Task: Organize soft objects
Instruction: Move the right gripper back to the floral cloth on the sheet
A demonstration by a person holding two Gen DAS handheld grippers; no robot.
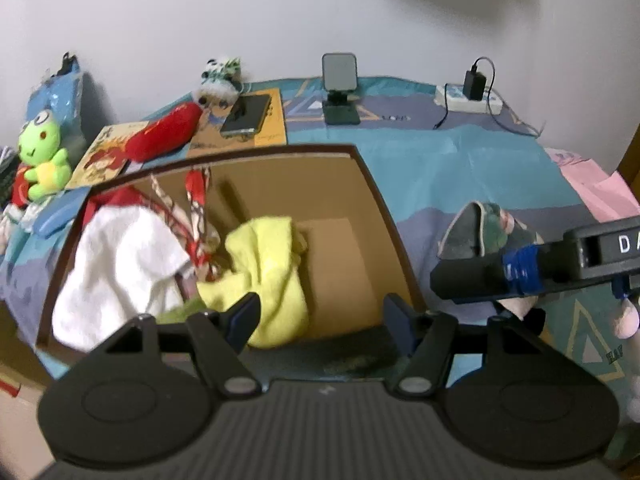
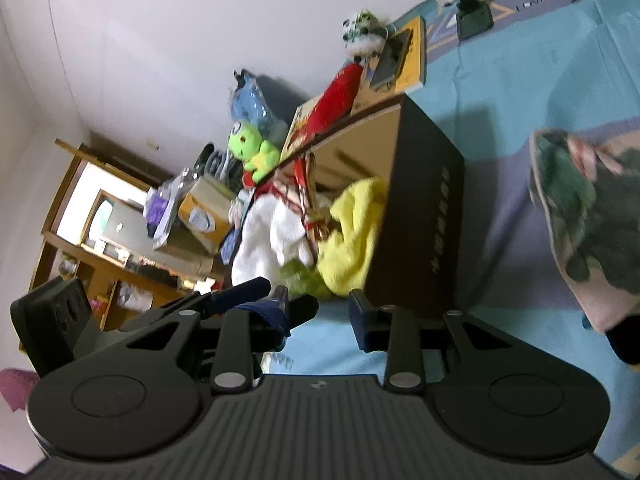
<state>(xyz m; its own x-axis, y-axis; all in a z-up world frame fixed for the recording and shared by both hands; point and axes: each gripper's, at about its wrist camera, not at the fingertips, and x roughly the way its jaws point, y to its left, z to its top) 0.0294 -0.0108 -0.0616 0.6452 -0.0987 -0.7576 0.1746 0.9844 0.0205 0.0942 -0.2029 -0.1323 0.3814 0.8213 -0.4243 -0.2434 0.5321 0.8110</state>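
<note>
Hovering over the box (image 1: 400,240), your left hand-held gripper (image 1: 320,312) has its jaws well apart with nothing between them; below it lie a yellow cloth (image 1: 268,264), a white cloth (image 1: 120,268) and a red patterned piece (image 1: 198,208), already inside. Your right hand-held gripper (image 2: 332,312) shows a narrow gap between its fingers in its own view, and nothing is seen caught there, so it looks empty, though motion blur leaves some doubt. In the left view that gripper sits just in front of a floral pouch (image 1: 480,228), which lies on the blue cloth of the counter (image 1: 460,152) beside the box, to its right; whether the fingers touch the pouch you cannot tell. In the right view the pouch (image 2: 580,220) is off to the right of the fingers, not between them. By the look of it, the step in hand is fetching the next soft thing, and the pouch is the nearest one outside the box. A green frog plush (image 1: 40,156) and a red plush (image 1: 164,136) wait behind the box on the left. For the next move, you likely need to widen the right jaws, turn them toward the pouch, close on a firm fold, then lift it over the box wall into the bare right side.
</note>
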